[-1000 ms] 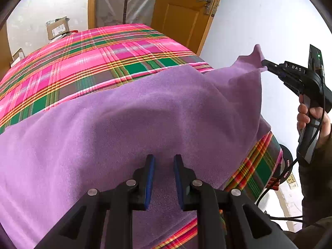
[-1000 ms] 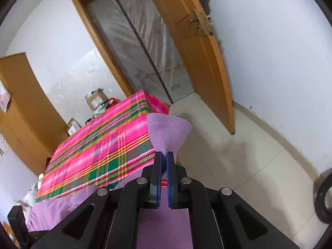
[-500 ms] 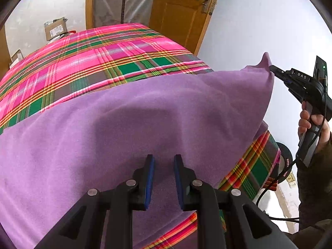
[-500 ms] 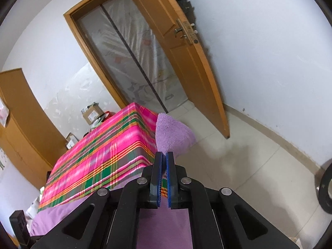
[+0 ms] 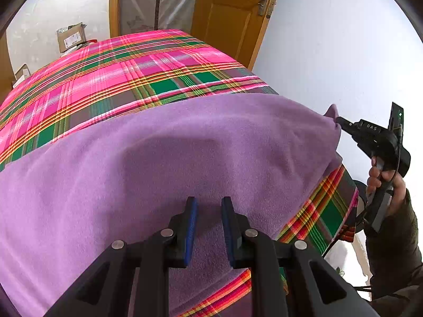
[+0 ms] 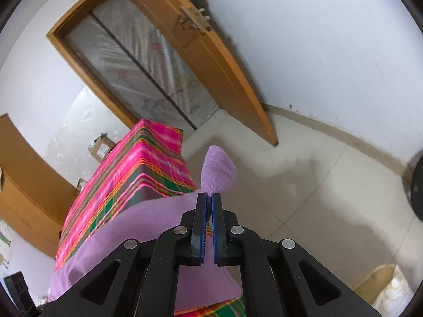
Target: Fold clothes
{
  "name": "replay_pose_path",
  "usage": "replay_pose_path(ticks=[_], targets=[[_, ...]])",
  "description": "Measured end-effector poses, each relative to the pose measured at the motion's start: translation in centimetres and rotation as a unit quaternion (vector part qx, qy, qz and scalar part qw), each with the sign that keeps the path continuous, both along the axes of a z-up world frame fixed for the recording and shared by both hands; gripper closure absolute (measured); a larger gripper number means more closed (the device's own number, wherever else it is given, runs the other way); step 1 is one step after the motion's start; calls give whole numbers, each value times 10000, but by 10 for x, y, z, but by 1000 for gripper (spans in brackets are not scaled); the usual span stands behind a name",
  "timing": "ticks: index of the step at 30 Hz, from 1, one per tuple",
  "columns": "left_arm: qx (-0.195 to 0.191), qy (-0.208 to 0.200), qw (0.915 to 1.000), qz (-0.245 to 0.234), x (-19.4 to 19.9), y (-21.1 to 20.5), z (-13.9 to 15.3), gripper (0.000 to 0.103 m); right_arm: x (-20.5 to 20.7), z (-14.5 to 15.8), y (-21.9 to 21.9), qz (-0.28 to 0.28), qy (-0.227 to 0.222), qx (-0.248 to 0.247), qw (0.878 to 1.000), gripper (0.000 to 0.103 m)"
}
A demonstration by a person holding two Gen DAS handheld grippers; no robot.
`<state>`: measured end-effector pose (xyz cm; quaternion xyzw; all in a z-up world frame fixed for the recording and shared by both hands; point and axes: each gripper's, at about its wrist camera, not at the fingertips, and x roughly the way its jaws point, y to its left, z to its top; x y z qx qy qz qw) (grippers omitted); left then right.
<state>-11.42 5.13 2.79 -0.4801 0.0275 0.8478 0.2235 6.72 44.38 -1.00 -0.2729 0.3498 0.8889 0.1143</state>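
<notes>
Purple fleece cloth (image 5: 164,163) lies spread over a bed covered by a pink, green and orange plaid sheet (image 5: 127,74), filling most of the near part of the left wrist view and draping toward the bed's right edge. The left gripper (image 5: 208,203) hangs over the near part of the cloth, pointing down at it; its blue-padded jaws stand partly apart with bare fleece showing between them, and they clamp nothing. Off the bed's right side, the right gripper (image 6: 208,198) has its jaws closed on a corner of the cloth, and a small tuft of that corner pokes out past the fingertips. From that pinched corner the fleece runs in a raised ridge back onto the bed. A person's hand (image 5: 383,182), with a dark sleeve behind it, grips the handle of the right gripper. Beyond the bed stand a wooden door (image 5: 232,15), a plastic-covered doorway (image 5: 156,0) and a cardboard box (image 5: 71,37) against the white wall.
</notes>
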Motion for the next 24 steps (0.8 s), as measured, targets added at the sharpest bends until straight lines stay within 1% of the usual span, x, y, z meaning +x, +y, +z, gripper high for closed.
replay_pose_path(ticks=[1, 3, 8, 10, 12, 15, 20, 24], targets=[[6, -7, 10000, -6, 0, 0, 0, 84, 1, -3, 2, -49, 12, -101, 9999, 99], [34, -28, 10000, -25, 1, 0, 2, 84, 3, -3, 1, -76, 51, -138, 9999, 99], [163, 66, 9996, -239, 11, 4, 9, 84, 7, 18, -3, -69, 235, 48, 9997, 99], [132, 146, 9992, -344, 16, 8, 12, 84, 13, 31, -5, -110, 321, 221, 9992, 100], [109, 156, 9988, -452, 20, 12, 12, 84, 17, 41, -8, -92, 423, 276, 9987, 100], [72, 133, 9984, -543, 24, 17, 10, 84, 23, 47, -12, -91, 453, 358, 9983, 100], [25, 47, 9986, -518, 24, 16, 5, 84, 29, 32, -10, -182, 271, 233, 9992, 100], [28, 12, 9989, -477, 25, 13, 4, 84, 32, 7, -5, -296, 19, 26, 9996, 100]])
